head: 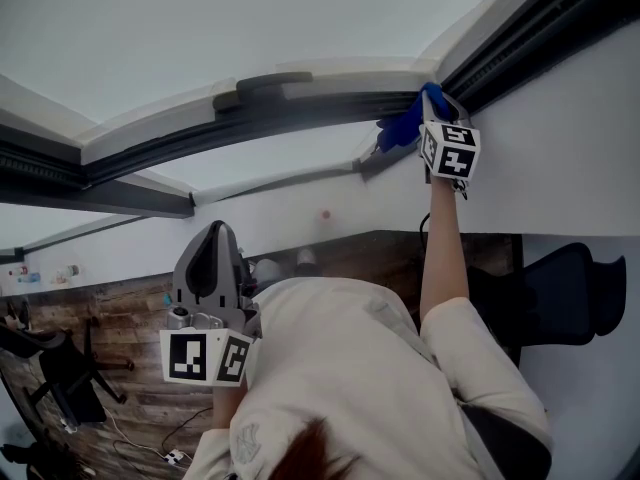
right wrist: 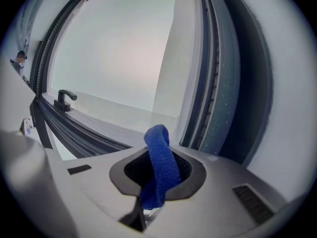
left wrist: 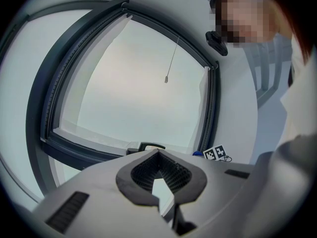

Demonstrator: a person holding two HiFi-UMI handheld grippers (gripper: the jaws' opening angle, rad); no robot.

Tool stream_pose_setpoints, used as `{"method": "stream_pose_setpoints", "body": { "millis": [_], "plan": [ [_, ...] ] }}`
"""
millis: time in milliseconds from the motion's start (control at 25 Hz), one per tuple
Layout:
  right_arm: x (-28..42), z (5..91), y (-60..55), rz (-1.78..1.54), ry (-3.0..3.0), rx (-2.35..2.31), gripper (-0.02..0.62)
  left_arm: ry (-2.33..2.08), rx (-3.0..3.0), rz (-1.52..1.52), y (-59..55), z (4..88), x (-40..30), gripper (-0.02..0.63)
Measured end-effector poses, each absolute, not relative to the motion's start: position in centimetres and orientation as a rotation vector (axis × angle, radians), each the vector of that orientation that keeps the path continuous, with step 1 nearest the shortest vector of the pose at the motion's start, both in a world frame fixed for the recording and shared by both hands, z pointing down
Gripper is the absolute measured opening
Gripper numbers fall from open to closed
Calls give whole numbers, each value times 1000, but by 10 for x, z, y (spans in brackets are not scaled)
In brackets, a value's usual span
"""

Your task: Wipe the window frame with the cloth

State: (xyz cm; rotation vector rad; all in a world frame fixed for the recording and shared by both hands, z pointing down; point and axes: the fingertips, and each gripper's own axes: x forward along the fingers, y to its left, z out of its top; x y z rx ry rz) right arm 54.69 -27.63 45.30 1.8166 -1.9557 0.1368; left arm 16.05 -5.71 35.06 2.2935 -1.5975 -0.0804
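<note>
**A:** Which claw has the cloth?

**B:** The right claw (right wrist: 157, 180). It is clamped tight on the blue cloth (right wrist: 158, 150), and a folded loop stands out past its tips. In the head view that arm is stretched up into the corner of the window frame (head: 300, 106).

**A:** Is the cloth on the frame?

**B:** It is at least right beside it. From the head view the cloth looks pressed to the dark rail at the corner. The right gripper view shows the loop just left of the dark frame member, but I cannot tell whether they touch.

**A:** Which way does the frame run from there?

**B:** One dark member runs straight ahead of the claw, along the cloth's right side. The other rail goes off to the left, toward the window handle (right wrist: 65, 99). I would judge the wipe has to follow one of those long axes, with the loop leaned right to bear on the near member.

**A:** And the left claw (left wrist: 159, 171)?

**B:** It is down by the person's chest with its jaws together on nothing. It is well apart from the frame, so the right claw is much the nearer one.
</note>
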Motion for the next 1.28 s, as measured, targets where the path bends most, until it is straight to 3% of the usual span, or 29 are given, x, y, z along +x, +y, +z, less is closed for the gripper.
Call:
{"method": "stream_pose_setpoints", "body": {
  "millis": [200,480,680,920,1280],
  "plan": [
    [517,428,-266,157,-2040,1844,54,-1606,2286,-90,-52,351,149,5],
    [312,389,-230,86,-2555,1483,54,-1633,2265,-93,-50,347,118,6],
    [229,416,-224,161,-2598,1278,54,-1680,2248,-82,-46,340,86,5],
    [197,464,-227,163,-2475,1184,54,-1761,2180,-80,-44,342,43,5],
    [199,467,-230,146,-2457,1222,54,-1849,2119,-97,-45,342,5,5]
  ]
}}
